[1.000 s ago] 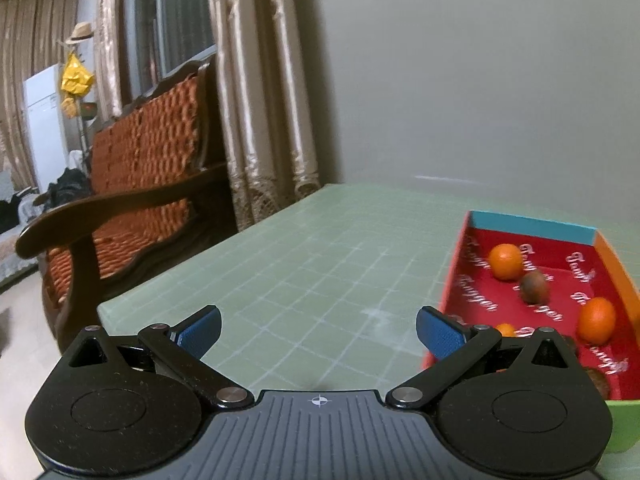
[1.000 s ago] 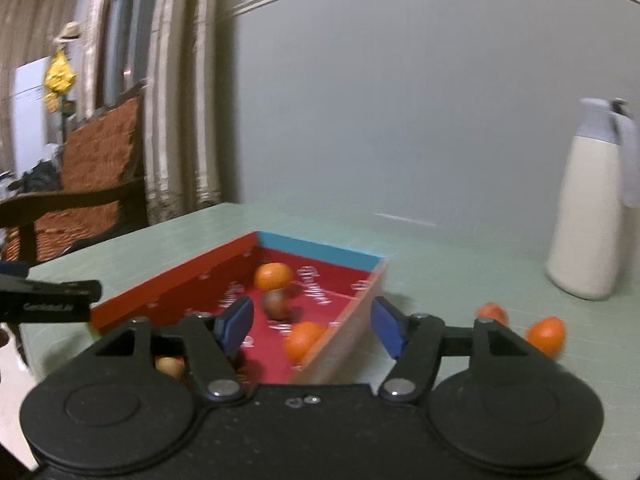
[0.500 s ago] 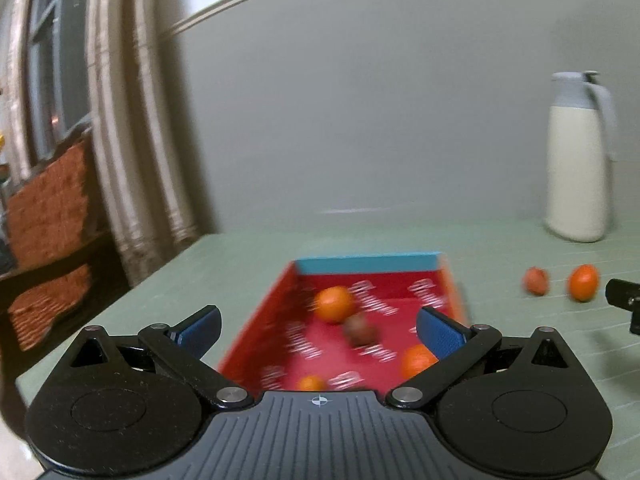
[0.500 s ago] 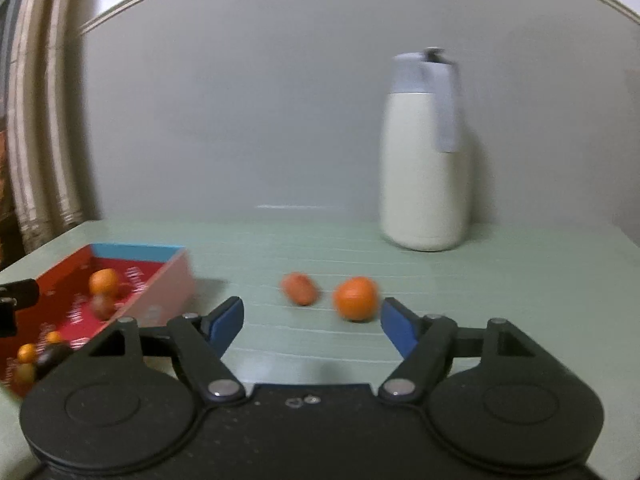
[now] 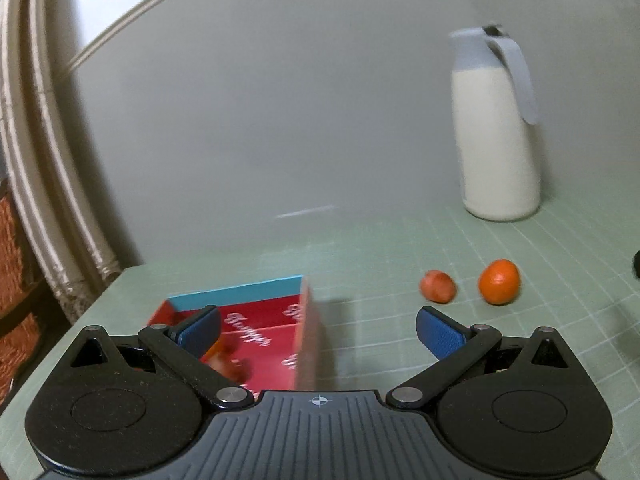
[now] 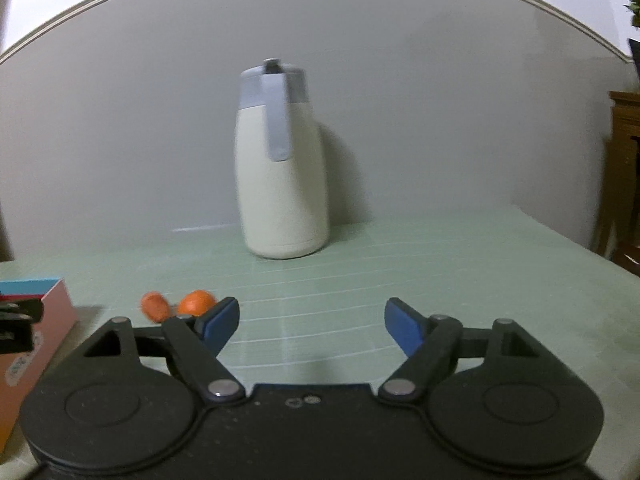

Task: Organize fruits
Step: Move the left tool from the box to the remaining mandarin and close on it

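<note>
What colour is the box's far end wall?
Light blue; the far end wall of the red box shows best in the left wrist view.

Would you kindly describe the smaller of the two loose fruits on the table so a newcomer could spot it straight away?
Start at the tall cream jug with the grey lid by the wall, then come forward across the green table. Two fruits lie side by side there, right of the red box. The wanted fruit is the left one: smaller, duller and redder than the bright orange beside it.

Blurred fruit inside the red cardboard box (image 5: 260, 336), partly hidden behind the left gripper's blue-padded finger (image 5: 198, 330); kinds indistinguishable.
</note>
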Motion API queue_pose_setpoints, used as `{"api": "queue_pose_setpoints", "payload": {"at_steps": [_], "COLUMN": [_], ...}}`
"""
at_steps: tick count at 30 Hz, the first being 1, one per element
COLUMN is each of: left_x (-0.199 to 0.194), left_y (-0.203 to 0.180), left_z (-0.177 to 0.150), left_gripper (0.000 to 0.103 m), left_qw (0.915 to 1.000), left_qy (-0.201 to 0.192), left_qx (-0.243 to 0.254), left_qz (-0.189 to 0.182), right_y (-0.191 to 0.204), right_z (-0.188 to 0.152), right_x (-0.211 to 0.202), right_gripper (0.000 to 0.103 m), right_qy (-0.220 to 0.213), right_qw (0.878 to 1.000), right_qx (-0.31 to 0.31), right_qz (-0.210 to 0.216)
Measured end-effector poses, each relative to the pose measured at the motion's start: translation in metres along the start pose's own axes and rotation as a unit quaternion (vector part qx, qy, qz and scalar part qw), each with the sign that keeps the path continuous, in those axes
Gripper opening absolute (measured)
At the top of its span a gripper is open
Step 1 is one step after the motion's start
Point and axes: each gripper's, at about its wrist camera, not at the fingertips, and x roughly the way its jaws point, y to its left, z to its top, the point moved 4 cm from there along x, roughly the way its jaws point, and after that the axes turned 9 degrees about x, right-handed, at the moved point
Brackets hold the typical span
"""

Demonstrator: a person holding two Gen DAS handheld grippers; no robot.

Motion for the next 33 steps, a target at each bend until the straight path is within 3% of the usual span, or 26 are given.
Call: {"api": "queue_pose_setpoints", "payload": {"at_steps": [10,18,33], "left_x": [0.039,0.032,0.055], "left_y": [-0.048,-0.089,-0.134], "left_z": [0.017,0.032,0.045], "left_gripper": [0.103,0.103,0.103], "left_qw": [0.9988,0.9969,0.9944], "left_qy": [0.028,-0.013,-0.014], "left_qx": [0.033,0.052,0.080], "left_qz": [-0.024,-0.058,-0.068], "right_y": [-0.043,-0.067,-0.093], "right_z": [0.004,0.006,0.006], "right_x": [-0.001,0.000,-0.001], "right_gripper": [0.080,0.080,0.081], "right_qy": [-0.008,-0.008,-0.002], "right_qw": [0.999,0.997,0.996], "right_qx": [0.014,0.022,0.035], "right_qz": [-0.050,-0.067,-0.083]}}
